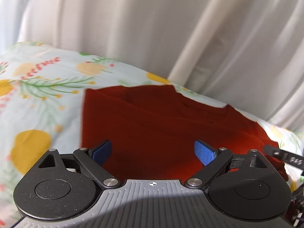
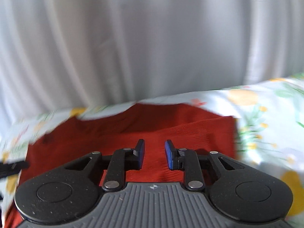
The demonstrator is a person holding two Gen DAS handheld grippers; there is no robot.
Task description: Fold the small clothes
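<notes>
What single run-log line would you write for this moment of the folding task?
left tool: open, empty, over red garment | right tool: open, narrower gap, empty | garment: lying partly folded on floral sheet | backdrop: white curtain

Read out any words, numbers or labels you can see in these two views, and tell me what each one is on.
"SHO", or close to it: pale characters, seen upside down and partly blurred, on a black strap at the right edge of the left wrist view. The reading is uncertain.
No words on the left gripper, only a small crosshair mark on its grey body.
Nothing readable on the right gripper, the red garment or the floral sheet.
</notes>
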